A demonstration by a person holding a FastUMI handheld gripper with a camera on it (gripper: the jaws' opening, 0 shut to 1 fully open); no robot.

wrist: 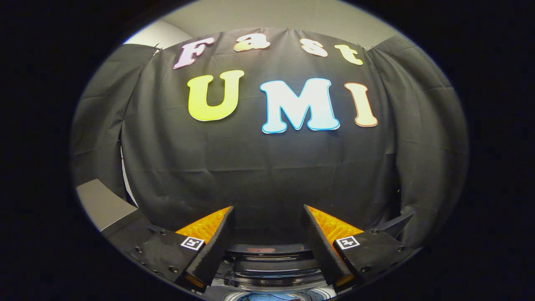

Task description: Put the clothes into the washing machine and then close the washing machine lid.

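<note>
The gripper (267, 234) hangs with its jaws apart, nothing between them; below and between the fingers sits the open washing machine (267, 267), its dark rim showing; something blue, perhaps clothes (267, 296), lies inside; black cloth wall (267, 167) beyond.

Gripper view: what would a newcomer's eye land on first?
The black cloth wall of the booth, hanging in folds well beyond the claw. Next, the claw's two fingers, spread apart and holding nothing. Low between them sits the washing machine, its dark top and a sliver of blue below.
</note>
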